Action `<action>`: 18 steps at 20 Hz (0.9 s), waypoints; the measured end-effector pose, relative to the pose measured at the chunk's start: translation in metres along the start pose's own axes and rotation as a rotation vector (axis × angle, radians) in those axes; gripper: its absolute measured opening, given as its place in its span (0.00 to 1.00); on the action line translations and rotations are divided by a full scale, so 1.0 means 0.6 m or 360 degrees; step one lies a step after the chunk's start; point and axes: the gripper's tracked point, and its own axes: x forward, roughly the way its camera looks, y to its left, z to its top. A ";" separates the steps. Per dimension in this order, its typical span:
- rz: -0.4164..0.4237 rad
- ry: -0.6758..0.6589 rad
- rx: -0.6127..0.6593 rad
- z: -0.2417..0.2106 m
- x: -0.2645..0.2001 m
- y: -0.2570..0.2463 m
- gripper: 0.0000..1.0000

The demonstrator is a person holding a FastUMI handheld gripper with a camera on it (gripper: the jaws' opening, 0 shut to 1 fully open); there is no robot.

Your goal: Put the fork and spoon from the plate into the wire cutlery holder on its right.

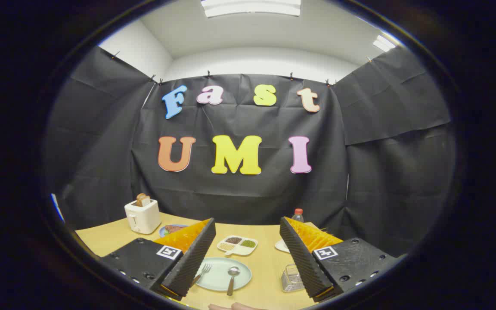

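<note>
A pale green plate (220,280) lies on the wooden table between and below my two fingers. A fork (202,272) rests on its left part, partly hidden behind my left finger. A spoon (232,277) lies on its right part, bowl pointing away from me. The wire cutlery holder (291,278) stands to the plate's right, half hidden behind my right finger. My gripper (248,228) is open wide, held above the table, with nothing between its fingers.
A white toaster (143,216) with bread in it stands at the back left, a small blue plate (171,229) beside it. A divided dish with grains (237,245) sits beyond the green plate. A bottle (298,215) stands at the back right. A hand (235,306) shows at the near table edge.
</note>
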 end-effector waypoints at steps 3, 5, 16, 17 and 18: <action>0.0017 0.0010 -0.0007 -0.008 0.007 0.013 0.95; 0.0024 0.0026 0.0008 -0.014 0.008 0.021 0.95; 0.0014 0.0118 -0.0004 -0.050 0.036 0.020 0.96; 0.0040 0.0138 -0.0005 -0.058 0.043 0.026 0.96; 0.0040 0.0164 -0.0008 -0.067 0.052 0.025 0.96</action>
